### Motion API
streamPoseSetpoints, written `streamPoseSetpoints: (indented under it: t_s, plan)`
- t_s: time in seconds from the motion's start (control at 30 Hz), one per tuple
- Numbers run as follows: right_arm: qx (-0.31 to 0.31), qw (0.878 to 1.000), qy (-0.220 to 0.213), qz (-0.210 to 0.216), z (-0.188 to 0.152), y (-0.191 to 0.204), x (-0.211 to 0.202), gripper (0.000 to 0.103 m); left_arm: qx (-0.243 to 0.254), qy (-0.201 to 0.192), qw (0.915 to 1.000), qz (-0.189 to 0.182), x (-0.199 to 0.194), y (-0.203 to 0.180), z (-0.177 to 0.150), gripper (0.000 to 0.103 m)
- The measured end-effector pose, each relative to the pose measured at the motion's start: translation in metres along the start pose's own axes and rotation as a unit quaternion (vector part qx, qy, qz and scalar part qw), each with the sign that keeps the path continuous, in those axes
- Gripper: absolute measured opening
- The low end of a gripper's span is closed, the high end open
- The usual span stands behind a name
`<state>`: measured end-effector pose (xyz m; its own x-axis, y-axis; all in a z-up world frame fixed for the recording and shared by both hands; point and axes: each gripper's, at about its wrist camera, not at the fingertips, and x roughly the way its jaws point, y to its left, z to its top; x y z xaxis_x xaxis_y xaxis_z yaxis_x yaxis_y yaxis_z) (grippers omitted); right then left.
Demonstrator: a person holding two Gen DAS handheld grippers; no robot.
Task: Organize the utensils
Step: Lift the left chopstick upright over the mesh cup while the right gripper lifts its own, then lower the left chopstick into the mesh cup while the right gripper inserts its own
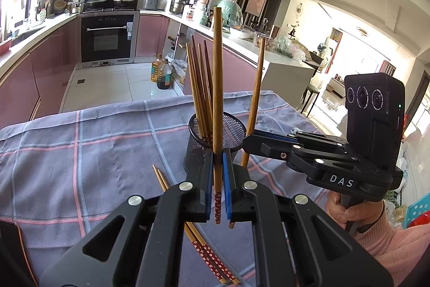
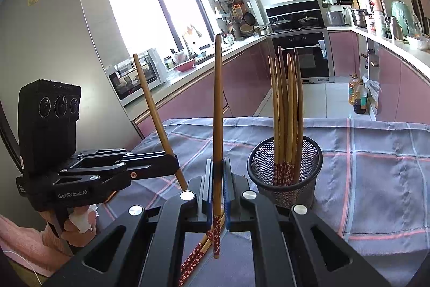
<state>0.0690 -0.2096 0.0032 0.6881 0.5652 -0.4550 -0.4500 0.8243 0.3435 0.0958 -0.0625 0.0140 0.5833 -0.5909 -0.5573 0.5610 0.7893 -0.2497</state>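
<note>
Left gripper clamped on upright chopstick | right gripper likewise gripping one | mesh holder sits just beyond, nearer left

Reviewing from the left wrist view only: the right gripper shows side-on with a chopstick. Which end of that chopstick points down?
Observer: The red flowered end. The right gripper is shut on the chopstick, with the pattern hanging below the fingers.
Reviewer: What about the left hand, which my view never shows?
Observer: The left hand presses a white tissue against its handle.
</note>
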Motion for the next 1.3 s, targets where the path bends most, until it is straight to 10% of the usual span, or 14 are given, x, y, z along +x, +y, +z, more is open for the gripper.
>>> streamPoseSetpoints:
  t_s: [1.3]
  plan:
    - [-0.003,1.0,-0.005,-0.002,0.0096,0.003,-0.0032,0.006,0.004,-0.002,1.0,-0.001,0.003,-0.0013,0.0054,0.008]
